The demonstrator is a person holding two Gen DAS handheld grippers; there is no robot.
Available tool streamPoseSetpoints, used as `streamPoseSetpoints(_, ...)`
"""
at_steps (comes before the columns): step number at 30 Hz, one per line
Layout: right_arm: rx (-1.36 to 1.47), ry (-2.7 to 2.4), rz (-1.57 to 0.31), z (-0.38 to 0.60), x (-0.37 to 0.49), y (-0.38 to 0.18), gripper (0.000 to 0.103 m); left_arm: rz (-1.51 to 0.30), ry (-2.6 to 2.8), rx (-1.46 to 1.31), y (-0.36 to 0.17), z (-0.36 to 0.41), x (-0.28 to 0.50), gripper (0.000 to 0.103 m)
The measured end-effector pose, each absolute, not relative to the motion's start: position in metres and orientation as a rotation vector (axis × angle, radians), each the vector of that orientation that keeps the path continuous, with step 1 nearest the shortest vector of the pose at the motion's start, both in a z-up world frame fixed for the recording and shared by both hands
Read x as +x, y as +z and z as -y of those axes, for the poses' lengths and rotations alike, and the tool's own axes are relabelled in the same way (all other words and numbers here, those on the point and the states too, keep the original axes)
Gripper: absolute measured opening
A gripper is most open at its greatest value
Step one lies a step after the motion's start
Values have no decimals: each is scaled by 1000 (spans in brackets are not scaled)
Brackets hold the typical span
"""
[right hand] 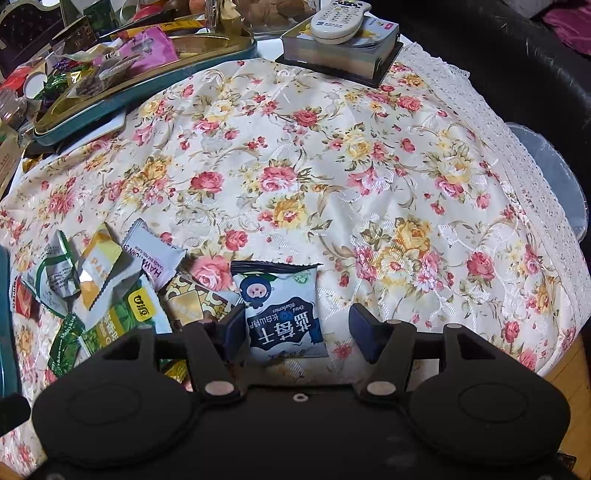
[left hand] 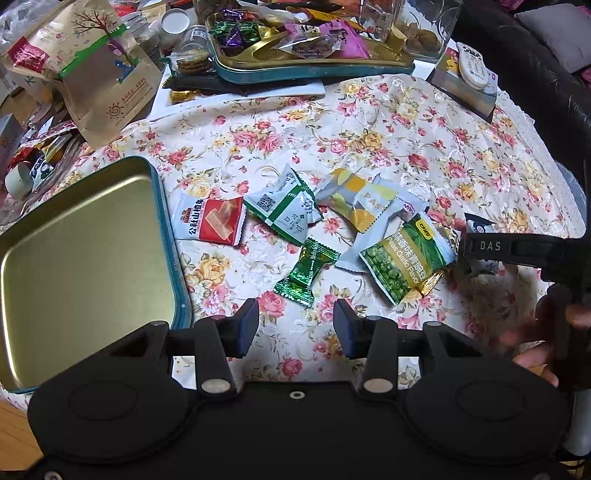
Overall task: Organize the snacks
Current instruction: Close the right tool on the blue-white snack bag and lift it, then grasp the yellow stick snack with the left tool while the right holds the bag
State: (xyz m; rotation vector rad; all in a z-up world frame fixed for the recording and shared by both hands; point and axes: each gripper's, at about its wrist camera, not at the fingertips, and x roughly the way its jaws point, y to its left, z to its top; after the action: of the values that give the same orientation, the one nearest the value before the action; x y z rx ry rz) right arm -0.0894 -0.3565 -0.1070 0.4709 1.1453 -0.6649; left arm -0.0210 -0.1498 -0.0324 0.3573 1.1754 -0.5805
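Note:
My left gripper (left hand: 295, 325) is open and empty above the floral cloth, just short of a green candy (left hand: 306, 271). Beyond it lie a red-and-white packet (left hand: 210, 221), a green-and-white packet (left hand: 284, 206), a yellow-grey packet (left hand: 354, 201) and a green peas packet (left hand: 404, 258). An empty gold tin lid (left hand: 74, 266) lies at the left. My right gripper (right hand: 297, 328) is open with a white-and-dark dried blueberry packet (right hand: 280, 306) lying between its fingers, close to the left one. In the left wrist view the right gripper (left hand: 495, 247) reaches in from the right.
A teal tin (left hand: 314, 59) full of candies stands at the back among bags and jars. A remote (right hand: 338, 18) rests on a thick book (right hand: 343, 48) at the back right. The lace-edged cloth drops off at the right beside a black sofa (right hand: 517, 44).

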Motion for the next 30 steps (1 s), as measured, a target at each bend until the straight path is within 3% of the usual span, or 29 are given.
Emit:
streamPoseSetpoints(3, 492, -674, -1137, 359, -90, -106, 57, -1167, -586, 367, -33, 155, -23, 52)
streamPoseSetpoints(5, 504, -686, -1133, 361, -93, -104, 42, -1151, -593, 383, -33, 159, -27, 52)
streamPoseSetpoints(30, 725, -686, -913, 385, -132, -36, 42, -858, -925, 650, -39, 223, -73, 53)
